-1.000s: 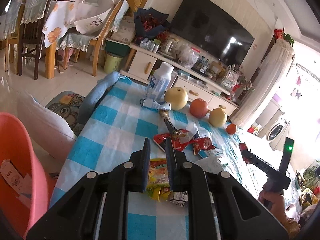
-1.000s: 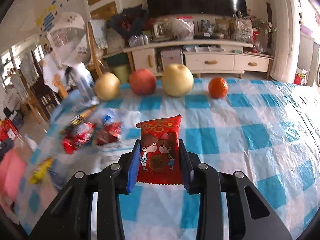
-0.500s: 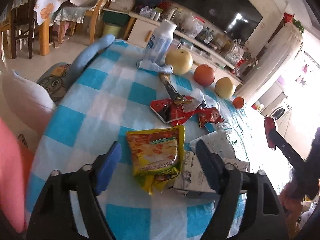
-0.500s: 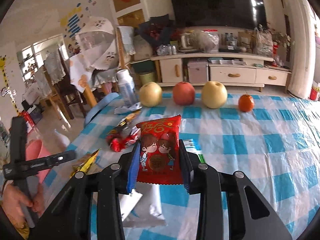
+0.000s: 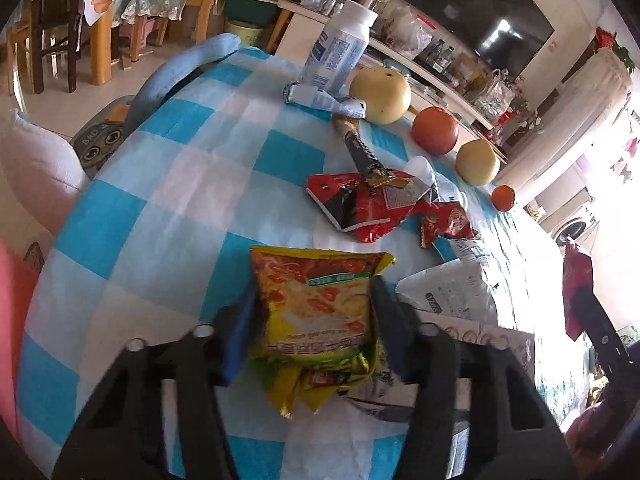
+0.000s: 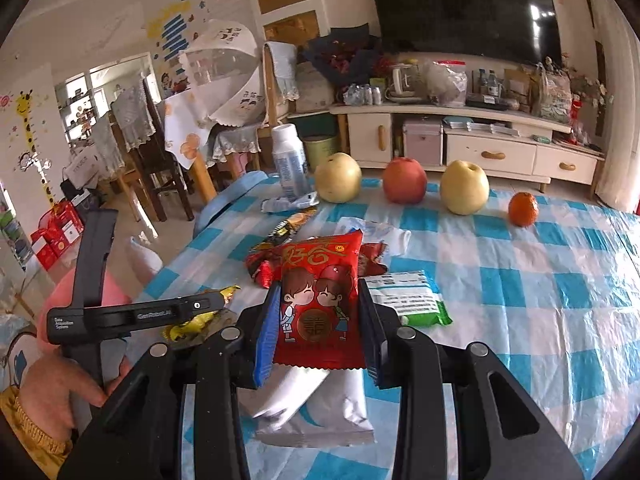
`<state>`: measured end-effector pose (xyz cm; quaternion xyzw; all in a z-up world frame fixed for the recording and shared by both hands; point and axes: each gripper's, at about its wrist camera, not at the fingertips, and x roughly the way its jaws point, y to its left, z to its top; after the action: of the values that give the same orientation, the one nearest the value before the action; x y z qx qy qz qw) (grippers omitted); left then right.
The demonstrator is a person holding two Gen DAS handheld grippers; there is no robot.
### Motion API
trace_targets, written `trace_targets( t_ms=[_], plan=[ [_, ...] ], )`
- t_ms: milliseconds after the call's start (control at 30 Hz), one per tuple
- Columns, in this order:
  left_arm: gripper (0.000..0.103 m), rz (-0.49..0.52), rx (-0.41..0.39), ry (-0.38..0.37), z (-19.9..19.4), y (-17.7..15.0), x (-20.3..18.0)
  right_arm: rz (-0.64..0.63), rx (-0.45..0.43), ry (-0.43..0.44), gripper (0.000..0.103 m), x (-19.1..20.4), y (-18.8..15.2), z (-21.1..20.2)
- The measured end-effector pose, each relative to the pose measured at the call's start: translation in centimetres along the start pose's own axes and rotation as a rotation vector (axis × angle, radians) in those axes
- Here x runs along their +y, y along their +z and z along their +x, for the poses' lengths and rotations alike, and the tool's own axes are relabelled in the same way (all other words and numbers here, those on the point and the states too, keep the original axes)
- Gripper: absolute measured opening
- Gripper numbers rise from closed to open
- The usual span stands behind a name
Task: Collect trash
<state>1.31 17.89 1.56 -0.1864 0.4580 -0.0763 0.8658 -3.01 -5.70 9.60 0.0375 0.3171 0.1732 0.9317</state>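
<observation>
Trash covers the near end of a blue-and-white checked tablecloth [image 5: 168, 184], and both handheld grippers are at work on it. The left gripper [image 5: 312, 320] points steeply down at a yellow snack wrapper [image 5: 316, 312] lying flat on the cloth; its jaws are closing with the wrapper between them, the blue pads [image 5: 240, 336] right at the packet's two edges, though a firm pinch cannot be confirmed. Just to the right of that gripper lies a white plastic bag [image 5: 448, 292], and ahead of it a torn red wrapper [image 5: 360, 204] and a dark stick wrapper [image 5: 360, 152]. Farther ahead stands a white bottle [image 5: 336, 48], with a crumpled blue-white wrapper [image 5: 320, 98] at its foot.

The right gripper [image 6: 318, 316] is clenched on a red candy packet [image 6: 318, 292] printed with a cartoon couple, holding it upright above the table. Beneath its fingers lies a white pouch [image 6: 320, 412]; just to its right sits a green-and-white packet [image 6: 408, 300]. Well ahead, a row of fruit lines the table's far edge: a yellow pear [image 6: 338, 178], a red apple [image 6: 404, 180], a second pear [image 6: 464, 188] and a small orange [image 6: 523, 210]. To the right gripper's left, a person's hand [image 6: 60, 388] grips the handle of the other tool, with a pink bin [image 6: 60, 296] just beyond it.
</observation>
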Motion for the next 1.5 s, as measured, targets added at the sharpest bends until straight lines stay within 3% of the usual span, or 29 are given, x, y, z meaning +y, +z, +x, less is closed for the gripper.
trace_targets(
  t_ms=[367, 667, 1033, 1300, 1400, 1467, 1500],
  plan=[
    [0.042, -0.055, -0.048, -0.019, -2.3, 0.4, 2.1, -0.024, 0.005, 0.042, 0.037, 3.8, -0.3, -0.6],
    [0.042, -0.120, -0.210, -0.012, -9.2, 1.7, 5.9, -0.072, 0.013, 0.125, 0.037, 9.9, -0.1, -0.6],
    [0.042, -0.251, -0.396, 0.164, -17.9, 1.9, 14.8, -0.189, 0.035, 0.296, 0.037, 21.5, 1.2, 1.0],
    [0.043, -0.387, -0.436, 0.258, -20.5, 1.3, 21.4, -0.275, 0.093, 0.430, 0.038, 30.7, 0.5, 4.6],
    [0.048, -0.424, -0.421, 0.294, -20.5, 1.1, 23.0, -0.294, 0.133, 0.463, 0.046, 33.1, -0.3, 6.7],
    [0.058, -0.445, -0.422, 0.294, -20.5, 1.0, 23.6, -0.294, 0.183, 0.457, 0.074, 34.1, -1.0, 8.3],
    [0.067, -0.448, -0.430, 0.297, -20.6, 1.0, 23.7, -0.277, 0.184, 0.436, 0.078, 33.8, -1.2, 8.6]
  ],
)
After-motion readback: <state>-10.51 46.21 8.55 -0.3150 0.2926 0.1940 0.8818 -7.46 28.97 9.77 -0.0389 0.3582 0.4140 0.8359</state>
